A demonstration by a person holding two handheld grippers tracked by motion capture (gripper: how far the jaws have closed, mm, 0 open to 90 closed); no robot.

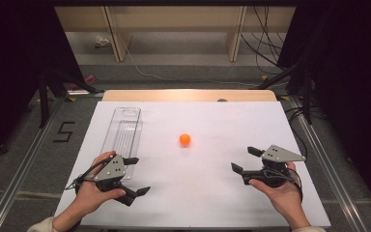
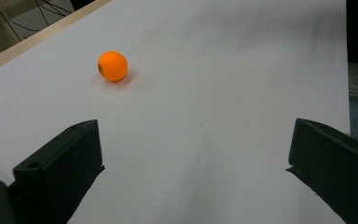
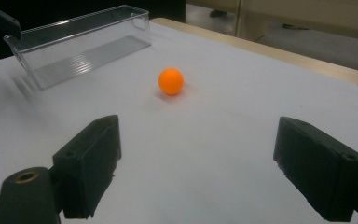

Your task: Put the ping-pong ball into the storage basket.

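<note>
An orange ball point(image 1: 185, 139) lies alone near the middle of the white table top point(image 1: 207, 193); it also shows in the left gripper view point(image 2: 113, 66) and the right gripper view point(image 3: 171, 81). A clear plastic tray point(image 1: 123, 133) lies lengthwise at the left, empty point(image 3: 74, 44). My left gripper point(image 1: 138, 175) rests near the front left, by the tray's near end, jaws wide apart point(image 2: 196, 158) with nothing between them. My right gripper point(image 1: 246, 159) sits at the front right, open too point(image 3: 196, 158), pointing toward the ball.
The wooden table edge point(image 1: 188, 95) runs along the far side. Beyond it are a shelf unit point(image 1: 174, 29) and cables on the floor point(image 1: 265, 48). Metal rails point(image 1: 24, 154) flank the table.
</note>
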